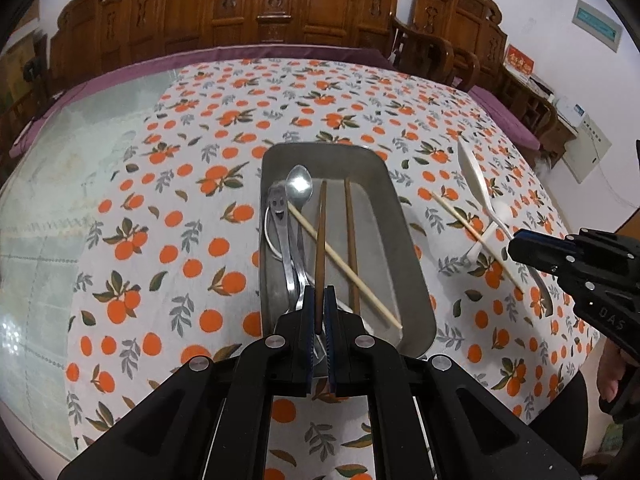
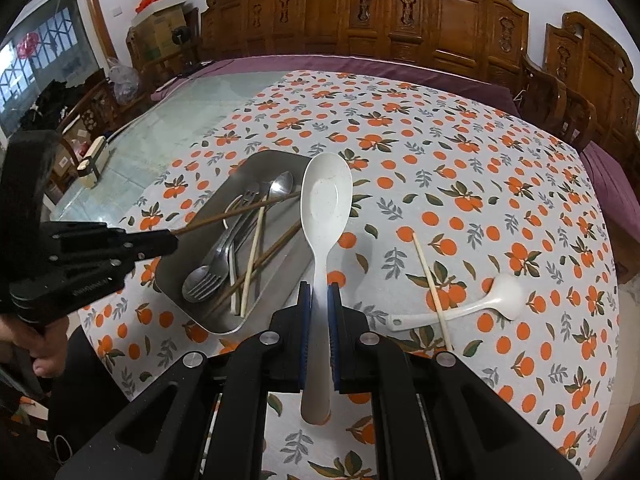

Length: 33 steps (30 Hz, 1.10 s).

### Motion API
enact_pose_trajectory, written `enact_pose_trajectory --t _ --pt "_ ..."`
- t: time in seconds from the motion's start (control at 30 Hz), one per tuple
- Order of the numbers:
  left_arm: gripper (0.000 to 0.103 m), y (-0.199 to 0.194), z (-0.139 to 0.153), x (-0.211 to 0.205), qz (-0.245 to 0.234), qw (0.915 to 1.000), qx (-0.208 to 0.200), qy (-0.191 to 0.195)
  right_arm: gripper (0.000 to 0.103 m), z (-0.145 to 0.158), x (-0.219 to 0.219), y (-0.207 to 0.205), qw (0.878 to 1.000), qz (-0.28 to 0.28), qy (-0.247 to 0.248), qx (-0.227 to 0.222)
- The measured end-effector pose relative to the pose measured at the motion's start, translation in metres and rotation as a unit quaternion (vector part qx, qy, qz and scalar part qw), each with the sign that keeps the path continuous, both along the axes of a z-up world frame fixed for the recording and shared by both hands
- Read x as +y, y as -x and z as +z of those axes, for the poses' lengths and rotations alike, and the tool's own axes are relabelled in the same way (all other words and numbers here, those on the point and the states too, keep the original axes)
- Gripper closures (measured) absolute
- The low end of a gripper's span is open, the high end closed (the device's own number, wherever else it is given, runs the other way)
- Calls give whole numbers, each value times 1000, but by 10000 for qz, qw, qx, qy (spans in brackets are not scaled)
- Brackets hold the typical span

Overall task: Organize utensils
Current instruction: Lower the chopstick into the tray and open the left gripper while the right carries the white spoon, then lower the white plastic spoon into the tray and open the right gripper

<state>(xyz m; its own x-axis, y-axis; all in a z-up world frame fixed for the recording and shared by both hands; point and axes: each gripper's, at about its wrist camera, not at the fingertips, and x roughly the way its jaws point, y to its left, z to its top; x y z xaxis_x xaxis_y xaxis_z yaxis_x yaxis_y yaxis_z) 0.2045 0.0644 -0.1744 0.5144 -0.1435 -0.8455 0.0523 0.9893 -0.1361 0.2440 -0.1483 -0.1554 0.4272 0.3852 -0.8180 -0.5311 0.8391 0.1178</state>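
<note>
Left tongs [image 1: 319,312]: clenched on brown chopstick [image 1: 320,240]; lower it flat into tray [image 1: 404,240].
Right tongs [image 2: 318,300]: gripping white rice paddle [image 2: 326,208].

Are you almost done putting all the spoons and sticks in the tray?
Nearly. The metal tray already holds a spoon, forks and some chopsticks. The left gripper is holding a dark chopstick over it, and the right gripper grips the white rice paddle. Left on the cloth: a white soup spoon and a pale chopstick.
</note>
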Motion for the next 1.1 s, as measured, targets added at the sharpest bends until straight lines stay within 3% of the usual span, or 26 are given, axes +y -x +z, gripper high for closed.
enact_pose_trajectory --t 0.13,0.23,0.37,0.73,0.83,0.93,0.97,1.0,1.03,1.1 --pt "98 -1 -3 2 -15 10000 34 43 93 0 8 -1 10000 65 -25 11" --pt "88 -1 -3 2 -37 10000 16 50 93 1 15 -2 9999 109 -47 14" --pt "87 -1 0 6 -3 10000 -23 63 93 3 22 -5 9998 138 -159 41" --pt "69 8 24 41 295 9991 -289 -113 93 -3 61 -25 9983 257 -482 225" --pt "55 10 30 52 399 9983 -373 -180 93 -7 73 -32 9977 258 -543 303" --pt "54 13 33 64 502 9976 -425 -201 93 -14 83 -36 9976 235 -546 363" --pt "50 13 33 69 548 9974 -430 -194 93 -18 87 -39 9975 217 -546 402" --pt "32 15 34 73 604 9969 -474 -199 93 -20 89 -40 9974 201 -544 430" --pt "25 16 35 76 641 9963 -530 -201 93 -24 92 -42 9973 178 -538 464" --pt "23 17 35 84 752 9953 -553 -246 93 -31 95 -45 9969 132 -542 549"
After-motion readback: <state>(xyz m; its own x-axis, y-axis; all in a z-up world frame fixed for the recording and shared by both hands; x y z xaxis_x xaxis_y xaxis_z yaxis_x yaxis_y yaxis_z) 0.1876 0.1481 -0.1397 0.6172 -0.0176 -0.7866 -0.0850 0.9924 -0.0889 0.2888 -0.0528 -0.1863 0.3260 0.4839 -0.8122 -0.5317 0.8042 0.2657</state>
